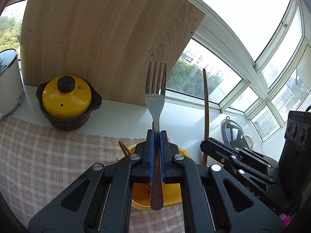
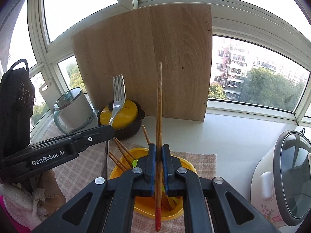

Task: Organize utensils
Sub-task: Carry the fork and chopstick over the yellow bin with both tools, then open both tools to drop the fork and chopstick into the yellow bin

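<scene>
- Two hand-held grippers hover side by side above a yellow holder (image 2: 147,207) that stands on a checked cloth (image 1: 48,155) on the counter (image 2: 233,136), each with one utensil clamped in its jaws.
- The left gripper (image 1: 157,136) has its jaws pressed together on the handle of a steel fork (image 1: 156,97), tines pointing up toward the wooden board (image 1: 108,38) propped at the counter's back edge.
- The right gripper (image 2: 159,149) grips a single wooden chopstick (image 2: 159,106), its red-tipped end hanging just over the holder's mouth.
- More chopsticks (image 2: 120,155) already lean in the holder, along with something green, too hidden to identify.
- The step in hand appears to be carrying both utensils, clear of the holder; whether they are heading into it or out of it cannot be told.
- If they are bound for the holder, the next move calls for lining each lower end over the opening, lowering, then parting the jaws.
- A yellow-lidded pot (image 1: 67,101) sits by the board; a rice cooker (image 2: 281,178) stands toward the counter's right edge.
</scene>
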A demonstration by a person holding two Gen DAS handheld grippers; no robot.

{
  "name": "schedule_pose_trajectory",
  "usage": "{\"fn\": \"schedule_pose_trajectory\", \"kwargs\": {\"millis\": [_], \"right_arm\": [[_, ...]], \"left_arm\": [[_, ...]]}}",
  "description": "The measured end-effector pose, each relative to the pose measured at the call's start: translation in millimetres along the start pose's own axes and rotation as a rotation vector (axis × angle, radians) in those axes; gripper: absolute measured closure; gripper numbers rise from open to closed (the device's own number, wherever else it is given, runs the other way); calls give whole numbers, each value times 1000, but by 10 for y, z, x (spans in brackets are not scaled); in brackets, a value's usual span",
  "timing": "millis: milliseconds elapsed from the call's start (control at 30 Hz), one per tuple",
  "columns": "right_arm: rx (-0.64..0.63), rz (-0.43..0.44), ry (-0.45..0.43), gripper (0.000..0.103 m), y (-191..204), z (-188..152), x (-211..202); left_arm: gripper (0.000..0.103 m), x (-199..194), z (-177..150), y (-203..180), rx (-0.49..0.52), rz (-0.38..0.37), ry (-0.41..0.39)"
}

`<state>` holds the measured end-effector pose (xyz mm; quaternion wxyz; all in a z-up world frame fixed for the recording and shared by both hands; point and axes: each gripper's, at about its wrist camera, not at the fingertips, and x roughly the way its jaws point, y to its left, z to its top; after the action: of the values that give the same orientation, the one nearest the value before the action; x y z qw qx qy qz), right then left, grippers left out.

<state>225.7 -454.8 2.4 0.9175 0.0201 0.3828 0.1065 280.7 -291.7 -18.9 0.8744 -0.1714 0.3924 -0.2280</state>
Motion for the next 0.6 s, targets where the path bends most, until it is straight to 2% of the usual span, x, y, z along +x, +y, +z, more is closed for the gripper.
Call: {"fn": "schedule_pose_trajectory", "kwargs": {"millis": [333, 600], "right_arm": [[24, -11, -3, 99, -198, 103, 338], [42, 5, 23, 99, -279, 15, 528]], "left_arm": [[100, 266, -109, -25, 34, 59, -1], [100, 294, -166, -61, 62, 92, -35]]}}
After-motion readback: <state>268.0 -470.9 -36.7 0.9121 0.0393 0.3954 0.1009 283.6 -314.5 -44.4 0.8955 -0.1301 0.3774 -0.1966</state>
